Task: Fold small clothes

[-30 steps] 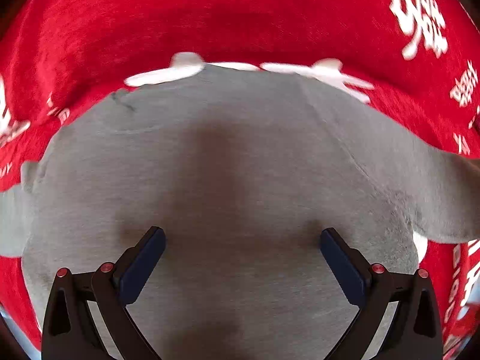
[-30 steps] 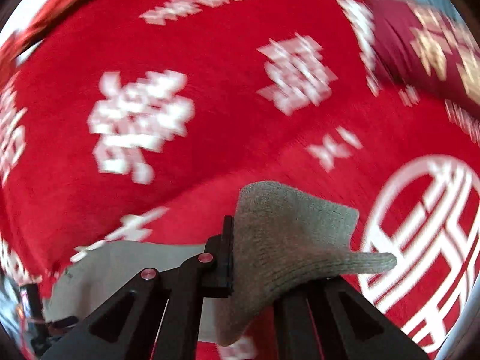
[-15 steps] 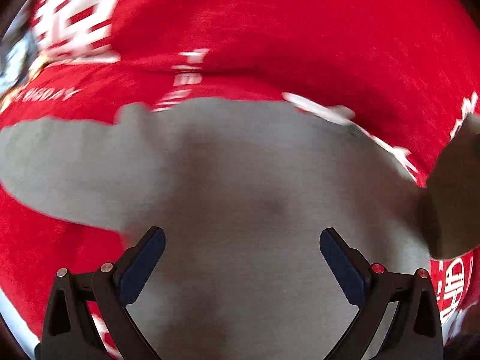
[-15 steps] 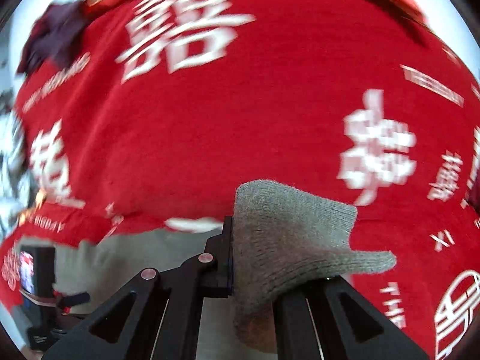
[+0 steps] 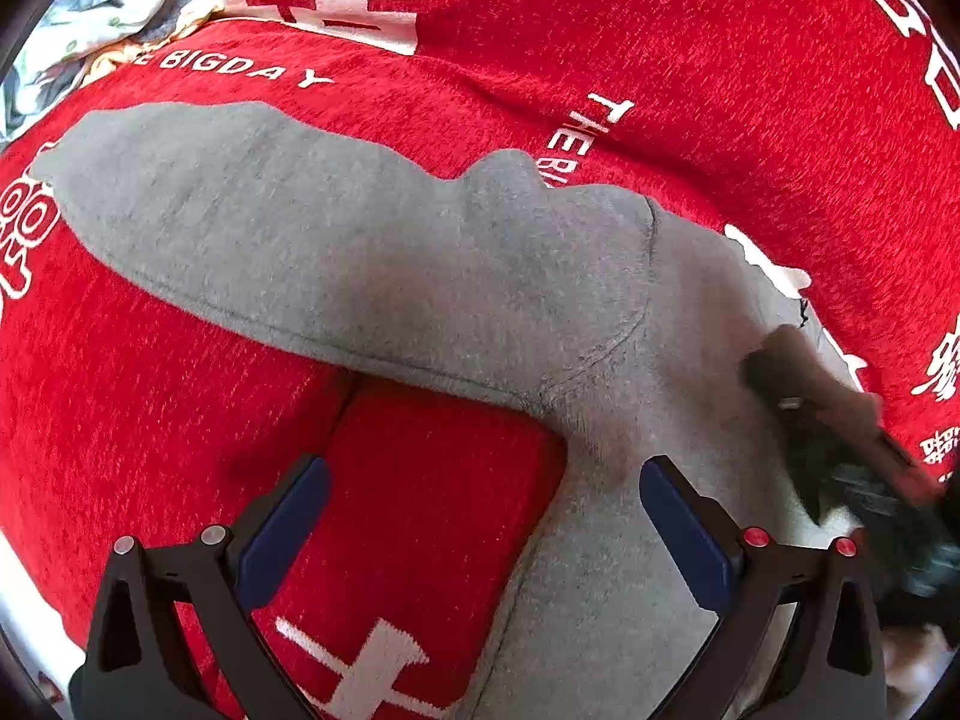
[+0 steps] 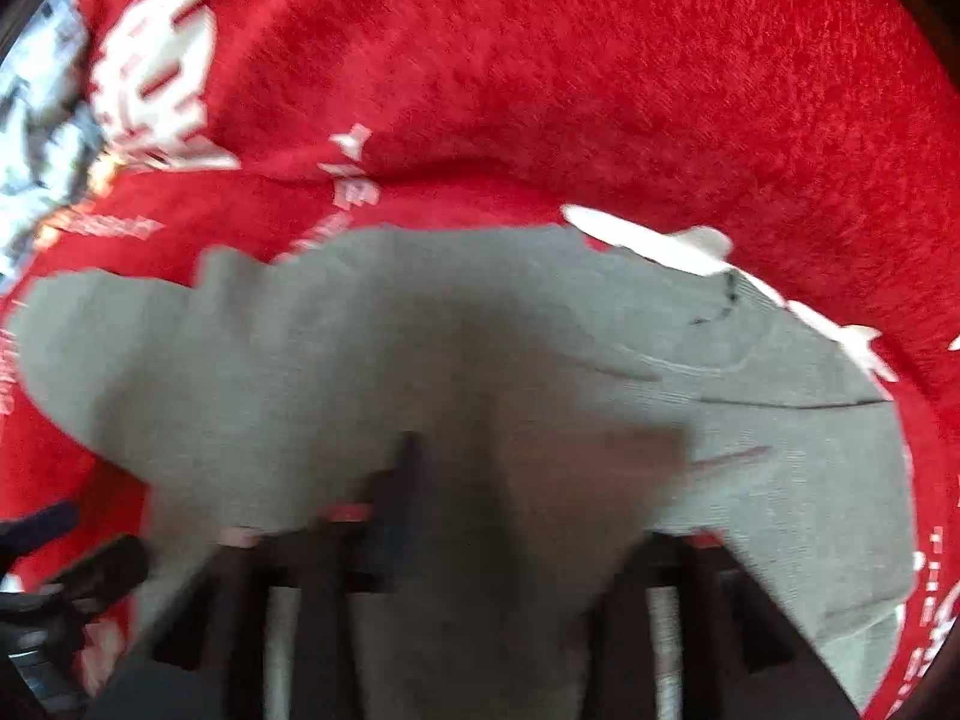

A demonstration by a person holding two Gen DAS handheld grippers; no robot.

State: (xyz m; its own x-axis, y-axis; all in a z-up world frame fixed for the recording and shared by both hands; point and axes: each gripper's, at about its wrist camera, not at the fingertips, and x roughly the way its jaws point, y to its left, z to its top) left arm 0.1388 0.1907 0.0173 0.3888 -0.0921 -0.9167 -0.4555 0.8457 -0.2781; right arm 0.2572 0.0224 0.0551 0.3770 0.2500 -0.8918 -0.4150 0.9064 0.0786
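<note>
I am folding a small grey sweatshirt (image 5: 600,312) that lies flat on the red blanket with white lettering (image 5: 690,48). My left gripper (image 5: 483,516) is wide and holds nothing; it hovers above the blanket just beside the underarm of the sweatshirt, one finger over the red cloth and the other over the grey body. From the body, one long sleeve (image 5: 240,210) stretches out flat toward the crumpled pale printed cloth (image 5: 102,6) at the edge of the blanket.

My right gripper (image 6: 510,498) is over the middle of the sweatshirt (image 6: 780,420), below the collar. It seems to carry a piece of grey knit, probably the other sleeve, brought in over the body, but this picture is much blurred and I cannot tell if the jaws are closed on it or not.

I judge the task is at an early stage: one sleeve is perhaps folded in, the stretched sleeve is not yet folded, and the body must after that be folded also.

The hem of the sweatshirt is cut off at the lower edge of both views. In the left wrist view the right gripper is only a dark smear beside the collar. What is under the blanket I cannot see.
</note>
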